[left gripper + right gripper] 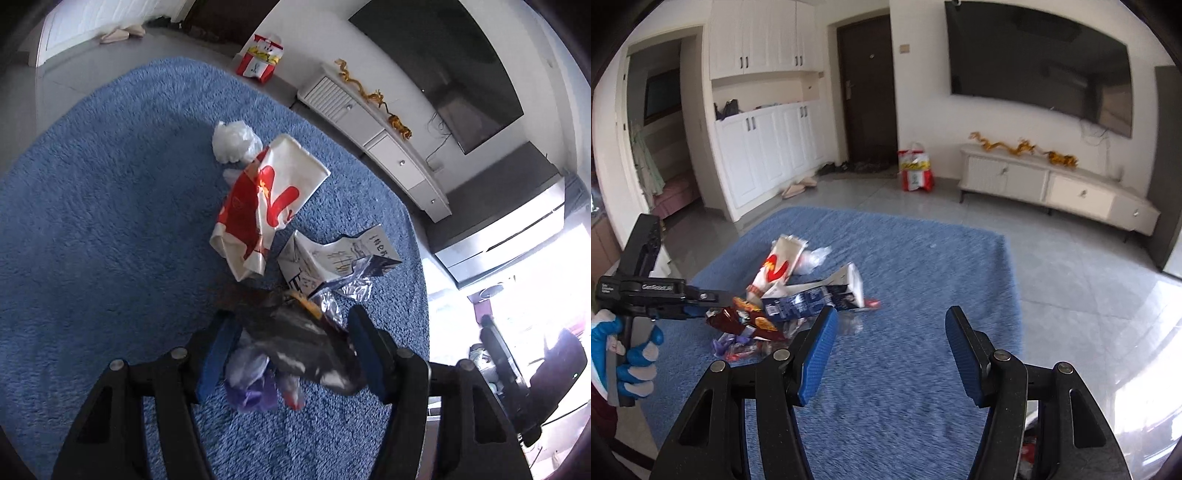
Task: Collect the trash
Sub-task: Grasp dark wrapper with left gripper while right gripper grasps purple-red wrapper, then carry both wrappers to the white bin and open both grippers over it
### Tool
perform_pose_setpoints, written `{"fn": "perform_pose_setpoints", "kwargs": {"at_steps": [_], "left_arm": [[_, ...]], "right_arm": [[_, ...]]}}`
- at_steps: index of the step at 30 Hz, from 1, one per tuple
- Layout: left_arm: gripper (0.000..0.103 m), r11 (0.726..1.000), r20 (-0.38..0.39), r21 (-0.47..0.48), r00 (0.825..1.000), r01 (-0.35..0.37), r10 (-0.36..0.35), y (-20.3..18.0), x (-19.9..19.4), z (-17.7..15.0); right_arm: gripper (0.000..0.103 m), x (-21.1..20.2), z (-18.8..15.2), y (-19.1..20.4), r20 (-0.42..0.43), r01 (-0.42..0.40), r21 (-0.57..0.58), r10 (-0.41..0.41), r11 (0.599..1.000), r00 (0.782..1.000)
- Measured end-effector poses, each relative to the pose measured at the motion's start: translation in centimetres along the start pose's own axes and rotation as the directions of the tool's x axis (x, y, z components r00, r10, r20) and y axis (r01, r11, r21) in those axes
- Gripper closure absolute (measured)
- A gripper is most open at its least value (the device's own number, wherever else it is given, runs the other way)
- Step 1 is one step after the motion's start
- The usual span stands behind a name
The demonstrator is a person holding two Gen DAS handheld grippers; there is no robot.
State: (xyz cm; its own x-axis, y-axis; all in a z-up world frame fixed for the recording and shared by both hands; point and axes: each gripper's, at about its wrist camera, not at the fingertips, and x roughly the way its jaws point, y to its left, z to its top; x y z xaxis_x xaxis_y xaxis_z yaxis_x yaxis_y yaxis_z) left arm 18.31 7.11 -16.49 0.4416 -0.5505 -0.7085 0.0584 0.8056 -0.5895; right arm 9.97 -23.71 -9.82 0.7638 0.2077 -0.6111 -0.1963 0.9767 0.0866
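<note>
A pile of trash lies on a blue rug (92, 221). My left gripper (291, 332) is over a dark red snack wrapper (306, 343), its fingers either side of it; the right wrist view shows that wrapper (746, 317) at the left gripper's tips, seemingly pinched. A red-and-white paper bag (262, 199), a white plastic bag (234, 142), a flattened blue-and-white carton (332, 258) and small purple and red wrappers (255, 391) lie close by. My right gripper (890, 339) is open and empty above the rug, right of the pile (798, 295).
A white TV cabinet (1052, 184) with gold dragon ornaments stands along the wall under a wall-mounted TV (1034, 62). A red-and-white bag (916, 170) sits on the floor by the dark door. Grey tiles surround the rug (923, 258).
</note>
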Motion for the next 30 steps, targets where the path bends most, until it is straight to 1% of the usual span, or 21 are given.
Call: {"fn": "perform_pose_setpoints", "kwargs": {"at_steps": [1, 3, 4, 6, 9, 11, 12, 16, 19, 21, 23, 24, 25, 26, 28, 29, 30], "left_arm": [[0.046, 1.000, -0.001, -0.005, 1.000, -0.002, 0.002, 0.1, 0.3, 0.1], [0.060, 1.000, -0.005, -0.010, 1.000, -0.001, 0.001, 0.2, 0.7, 0.5], [0.062, 1.000, -0.006, -0.015, 1.000, 0.001, -0.001, 0.4, 0.9, 0.6], [0.078, 1.000, -0.007, -0.017, 1.000, -0.002, 0.002, 0.6, 1.2, 0.7], [0.087, 0.999, -0.008, -0.033, 1.000, 0.012, -0.012, 1.3, 1.3, 0.6], [0.089, 0.999, -0.002, -0.045, 1.000, 0.025, -0.025, 1.8, 1.1, 0.6], [0.090, 0.998, 0.003, -0.050, 0.999, 0.034, -0.034, 2.0, 0.9, 0.5], [0.090, 0.996, 0.026, -0.050, 0.997, 0.070, -0.069, 2.2, -0.1, 0.6], [0.090, 0.997, 0.056, -0.029, 0.996, 0.076, -0.074, 2.0, -1.5, 0.7], [0.090, 0.998, 0.077, -0.016, 0.995, 0.069, -0.067, 2.0, -2.5, 0.5], [0.090, 0.998, 0.093, -0.007, 0.993, 0.068, -0.067, 2.1, -3.5, 0.1], [0.090, 0.998, 0.101, -0.003, 0.993, 0.066, -0.065, 2.2, -3.9, 0.0], [0.090, 0.998, 0.106, 0.001, 0.992, 0.064, -0.063, 2.3, -4.3, -0.1], [0.090, 0.998, 0.115, 0.006, 0.992, 0.056, -0.056, 2.4, -4.9, -0.3], [0.090, 0.999, 0.128, 0.009, 0.991, 0.046, -0.047, 2.6, -5.7, -0.7], [0.090, 0.999, 0.132, 0.008, 0.990, 0.045, -0.046, 2.5, -6.0, -0.8], [0.090, 0.999, 0.137, 0.008, 0.990, 0.046, -0.046, 2.6, -6.4, -0.9]], "right_arm": [[0.043, 0.8, -0.3, 0.3, -0.020, -0.018, -0.001, 0.018, 1.000, 1.000], [0.043, 2.5, -1.0, 1.0, -0.062, -0.045, -0.011, 0.044, 0.999, 0.997], [0.043, 3.1, -1.3, 1.4, -0.079, -0.060, -0.011, 0.059, 0.998, 0.995], [0.043, 4.5, -2.1, 2.0, -0.113, -0.097, -0.002, 0.097, 0.995, 0.989], [0.043, 6.0, -3.0, 2.8, -0.154, -0.158, 0.021, 0.159, 0.987, 0.975], [0.043, 7.0, -3.4, 3.4, -0.181, -0.203, 0.037, 0.206, 0.978, 0.962], [0.043, 7.4, -3.5, 3.7, -0.191, -0.214, 0.038, 0.218, 0.976, 0.957], [0.044, 9.0, -4.0, 5.5, -0.234, -0.255, 0.018, 0.252, 0.967, 0.939], [0.046, 10.2, -4.2, 6.4, -0.258, -0.274, 0.018, 0.269, 0.962, 0.928], [0.052, 10.9, -4.4, 7.2, -0.274, -0.284, 0.016, 0.278, 0.959, 0.921], [0.069, 11.2, -4.6, 7.4, -0.288, -0.296, 0.017, 0.288, 0.955, 0.913], [0.075, 11.4, -4.7, 7.7, -0.294, -0.303, 0.015, 0.294, 0.953, 0.909], [0.087, 11.4, -4.8, 8.0, -0.297, -0.309, 0.013, 0.298, 0.951, 0.907], [0.092, 11.2, -4.9, 8.3, -0.296, -0.317, 0.009, 0.306, 0.948, 0.905], [0.095, 10.5, -5.0, 8.7, -0.287, -0.331, 0.003, 0.318, 0.944, 0.904], [0.098, 10.0, -5.0, 9.0, -0.282, -0.335, -0.008, 0.319, 0.942, 0.905], [0.098, 9.5, -4.9, 9.2, -0.277, -0.335, -0.019, 0.317, 0.942, 0.907]]}}
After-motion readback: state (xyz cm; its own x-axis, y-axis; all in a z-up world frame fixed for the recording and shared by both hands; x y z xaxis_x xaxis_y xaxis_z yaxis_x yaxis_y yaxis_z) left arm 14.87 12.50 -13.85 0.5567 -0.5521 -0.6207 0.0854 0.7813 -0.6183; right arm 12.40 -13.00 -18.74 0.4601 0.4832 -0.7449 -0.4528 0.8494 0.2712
